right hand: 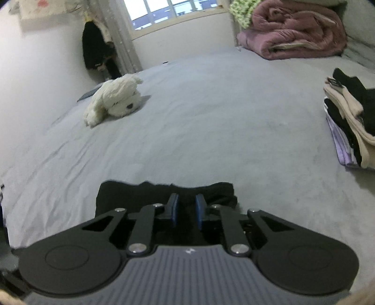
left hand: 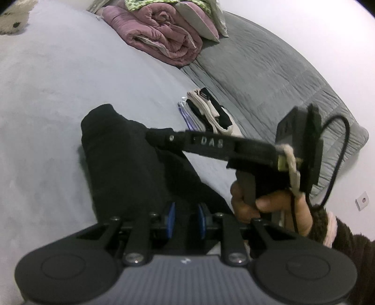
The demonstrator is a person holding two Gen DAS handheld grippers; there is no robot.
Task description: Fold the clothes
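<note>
1. Two blue-padded fingers of the left hand-held gripper (left hand: 185,219) stand a narrow gap apart over the black garment (left hand: 131,162); whether they pinch any cloth cannot be told.
2. The right hand-held gripper (right hand: 186,212) also shows a narrow gap between its blue pads, poised at the near edge of the same black garment (right hand: 164,194), with nothing clearly caught between them.
3. In the left wrist view, the right hand-held gripper (left hand: 161,137) reaches across with its tip on the garment, held by a hand (left hand: 269,206) in a dark fuzzy sleeve (left hand: 351,248).
4. The black garment lies bunched on the grey bed sheet (right hand: 211,117).
5. Beside it, further along the bed, sits a stack of folded clothes (left hand: 208,112) in black, beige and lilac.
6. A rolled pink quilt (right hand: 295,32) rests at the far end of the bed.
7. A white plush toy (right hand: 114,101) lies well apart, near the wall below the window (right hand: 168,11).
</note>
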